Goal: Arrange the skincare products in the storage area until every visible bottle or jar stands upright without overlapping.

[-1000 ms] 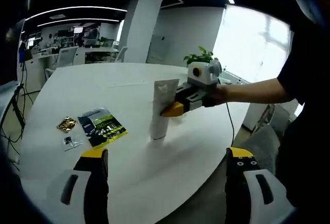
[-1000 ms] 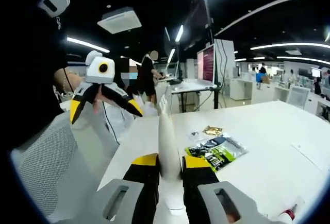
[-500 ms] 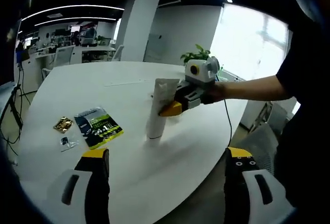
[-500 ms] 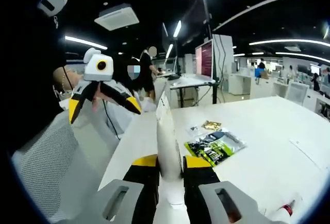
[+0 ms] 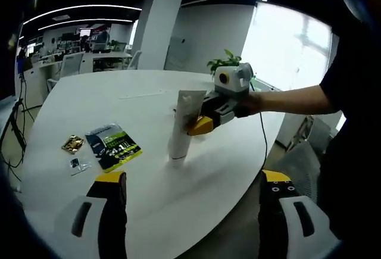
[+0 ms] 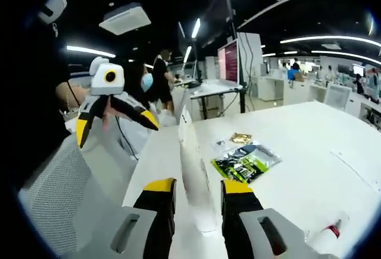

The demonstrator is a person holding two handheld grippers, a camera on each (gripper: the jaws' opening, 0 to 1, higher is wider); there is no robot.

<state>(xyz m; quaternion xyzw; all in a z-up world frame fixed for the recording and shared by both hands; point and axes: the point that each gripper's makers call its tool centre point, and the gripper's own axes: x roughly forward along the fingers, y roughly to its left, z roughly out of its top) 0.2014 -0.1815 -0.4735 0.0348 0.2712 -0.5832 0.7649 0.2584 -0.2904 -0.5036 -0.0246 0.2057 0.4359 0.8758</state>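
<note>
A: Where is the tall white plastic squeeze tube (image 5: 180, 129)?

B: It stands cap-down on the round white tabletop (image 5: 89, 104), between the jaws of the right tool (image 6: 195, 186), which look parted around it; whether the pads touch it is unclear.

A: And the left tool (image 5: 191, 180)?

B: Spread wide, holding nothing, back from the tabletop's edge. A green and black foil sachet (image 5: 115, 147) lies flat to the tube's side.

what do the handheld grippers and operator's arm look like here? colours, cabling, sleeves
Both grippers: black jaws with yellow tips on light grey bodies with dark slots. The right gripper, seen from the left gripper view, has a thin dark cable hanging below the bare forearm. The person wears a dark short sleeve. The left gripper has the same build.
</note>
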